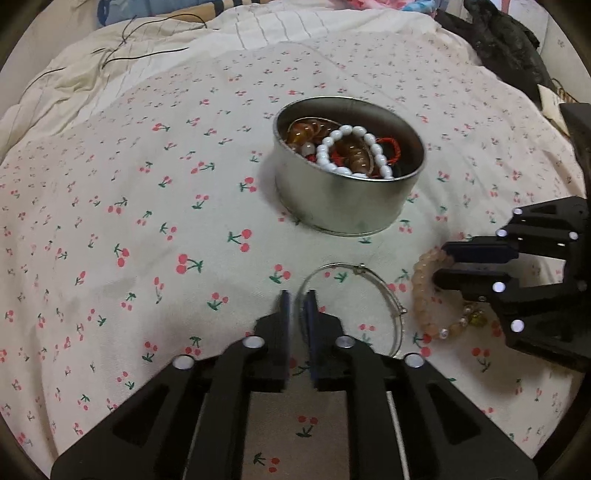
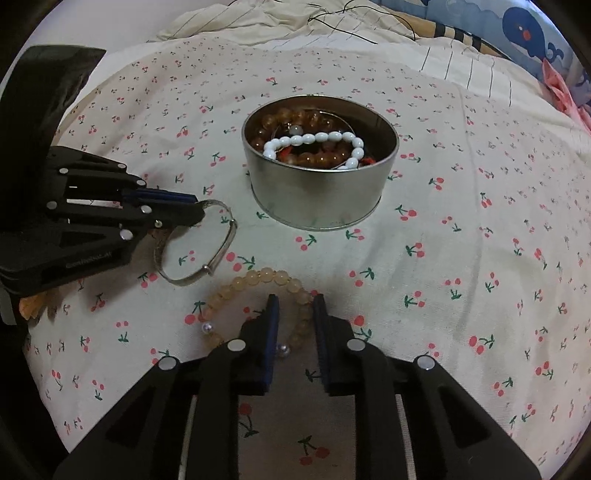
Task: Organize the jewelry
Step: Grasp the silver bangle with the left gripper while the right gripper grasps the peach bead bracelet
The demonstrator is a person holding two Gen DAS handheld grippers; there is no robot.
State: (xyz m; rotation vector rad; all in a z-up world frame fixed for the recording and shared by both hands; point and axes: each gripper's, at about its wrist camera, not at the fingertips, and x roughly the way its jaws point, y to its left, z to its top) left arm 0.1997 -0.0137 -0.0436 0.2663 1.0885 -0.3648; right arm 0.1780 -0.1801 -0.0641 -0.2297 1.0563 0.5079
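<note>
A thin silver bangle (image 1: pixel 332 265) lies on the cherry-print sheet (image 1: pixel 147 221) in front of a round metal tin (image 1: pixel 332 206). My left gripper (image 1: pixel 297 295) straddles the bangle's left rim with a narrow gap, and sheet shows between the pads. To the right a peach bead bracelet (image 1: pixel 419 295) lies flat. In the right wrist view my right gripper (image 2: pixel 295 299) straddles the right side of the bead bracelet (image 2: pixel 258 275), its pads standing clear of the beads. The tin (image 2: pixel 317 199) holds a white bead bracelet (image 2: pixel 314 138), amber beads and a red cord.
A rumpled cream quilt with a black cable (image 1: pixel 147 55) lies beyond the tin. A dark bundle (image 1: pixel 506 40) sits at the far right edge of the bed. A blue whale-print pillow (image 2: pixel 524 29) is at the back.
</note>
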